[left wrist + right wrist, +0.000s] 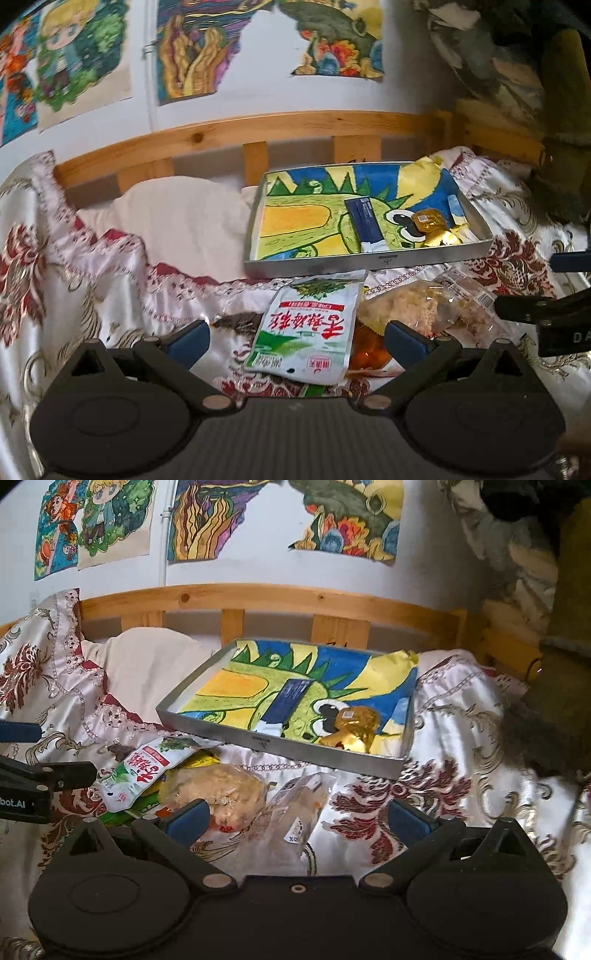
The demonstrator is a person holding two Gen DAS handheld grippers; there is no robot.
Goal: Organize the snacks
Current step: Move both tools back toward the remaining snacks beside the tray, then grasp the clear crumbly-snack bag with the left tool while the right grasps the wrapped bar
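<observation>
Snack pouch (308, 328) lies between open left hand-held gripper (297, 338) fingers.

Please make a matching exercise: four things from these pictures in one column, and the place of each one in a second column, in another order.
1. dark blue packet
2. green and white pouch
3. left gripper
4. drawings

a. on the wall
b. inside the metal tray
c. open around the pouch
d. on the bedspread, in front of the tray

Pairs: 1-b, 2-d, 3-c, 4-a

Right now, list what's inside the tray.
In the tray: a dragon drawing lining it, a blue packet and gold-wrapped snacks. Anything under the drawing is hidden.
</observation>
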